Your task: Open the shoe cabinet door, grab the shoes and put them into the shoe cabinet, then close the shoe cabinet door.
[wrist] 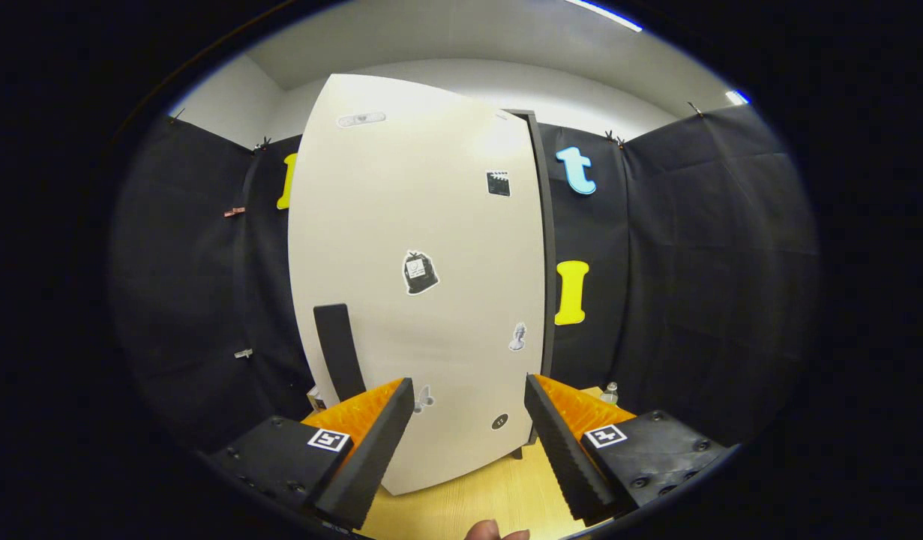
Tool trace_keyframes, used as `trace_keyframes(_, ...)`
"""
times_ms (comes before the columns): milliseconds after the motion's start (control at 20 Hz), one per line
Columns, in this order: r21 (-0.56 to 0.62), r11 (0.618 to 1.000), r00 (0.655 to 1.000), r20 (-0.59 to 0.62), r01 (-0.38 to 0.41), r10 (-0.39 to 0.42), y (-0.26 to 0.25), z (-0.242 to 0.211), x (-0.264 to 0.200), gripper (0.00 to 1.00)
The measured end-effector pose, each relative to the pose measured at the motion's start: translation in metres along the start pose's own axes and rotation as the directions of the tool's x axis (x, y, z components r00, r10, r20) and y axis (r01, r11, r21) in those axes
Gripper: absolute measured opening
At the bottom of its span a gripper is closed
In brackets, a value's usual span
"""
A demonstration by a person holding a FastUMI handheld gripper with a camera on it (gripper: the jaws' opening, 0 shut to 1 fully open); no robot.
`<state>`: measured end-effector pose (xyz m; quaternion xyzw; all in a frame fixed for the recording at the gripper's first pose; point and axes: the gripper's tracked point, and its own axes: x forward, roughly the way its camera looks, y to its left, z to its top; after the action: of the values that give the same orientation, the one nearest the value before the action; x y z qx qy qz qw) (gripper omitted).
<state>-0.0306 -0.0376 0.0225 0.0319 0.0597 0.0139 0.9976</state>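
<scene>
Your gripper [468, 420] has its fingers spread apart, clamping nothing. The cabinet [540, 247] stands on the desk [498, 499], directly ahead of the fingers. Its white door [424, 225] faces you, just beyond the fingertips and not touching them. The dark handle [338, 351] sits low on the door, just above the left finger.
</scene>
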Motion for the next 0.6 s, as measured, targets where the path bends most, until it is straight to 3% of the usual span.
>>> trace_keyframes(600,-0.009,0.998,0.998,-0.016,0.066,-0.066,-0.030,-0.009,0.005,0.98)
